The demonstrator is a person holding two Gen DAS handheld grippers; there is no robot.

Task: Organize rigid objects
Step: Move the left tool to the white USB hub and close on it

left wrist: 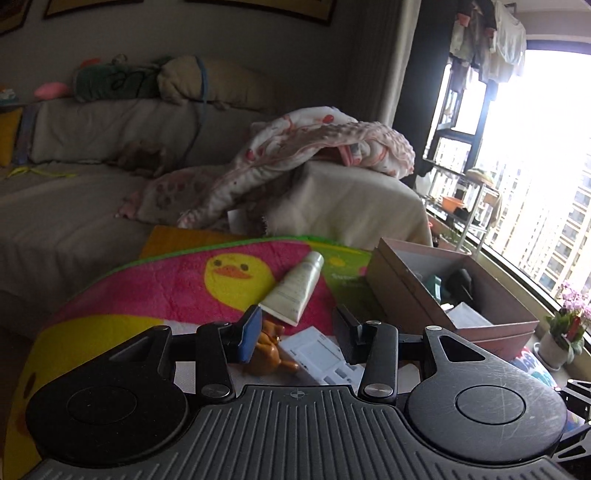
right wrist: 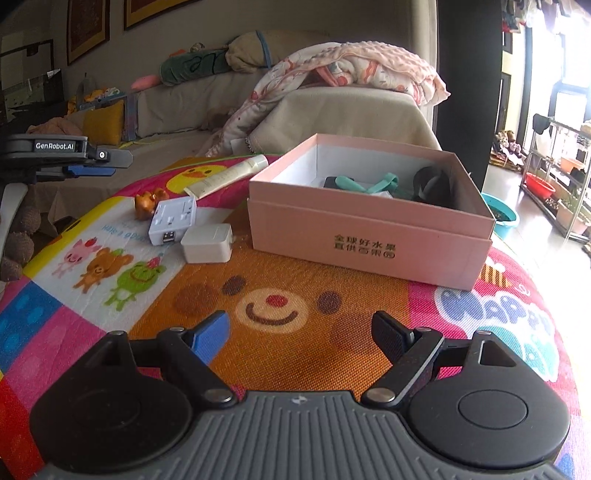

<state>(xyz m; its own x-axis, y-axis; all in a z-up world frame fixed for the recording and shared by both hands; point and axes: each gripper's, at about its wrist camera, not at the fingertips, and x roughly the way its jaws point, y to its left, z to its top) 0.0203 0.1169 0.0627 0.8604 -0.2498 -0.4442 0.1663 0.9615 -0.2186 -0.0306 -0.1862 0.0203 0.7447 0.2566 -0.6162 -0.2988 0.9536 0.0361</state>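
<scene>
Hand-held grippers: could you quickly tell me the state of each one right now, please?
Left hand-held gripper: partly open, holding nothing, above the toy figurine.
Right hand-held gripper: open wide, empty, above the mat.

A living room in a family home, high up in an apartment block.

A covered sofa (left wrist: 110,122) carries cushions and a pink blanket (left wrist: 295,155), framed pictures (right wrist: 86,29) hang on the wall, and laundry (left wrist: 491,40) hangs by a big window (left wrist: 546,166) that looks onto tall residential buildings. A child's cartoon mat (right wrist: 258,295) covers the worktop, and potted flowers (left wrist: 569,325) stand near the window.
</scene>
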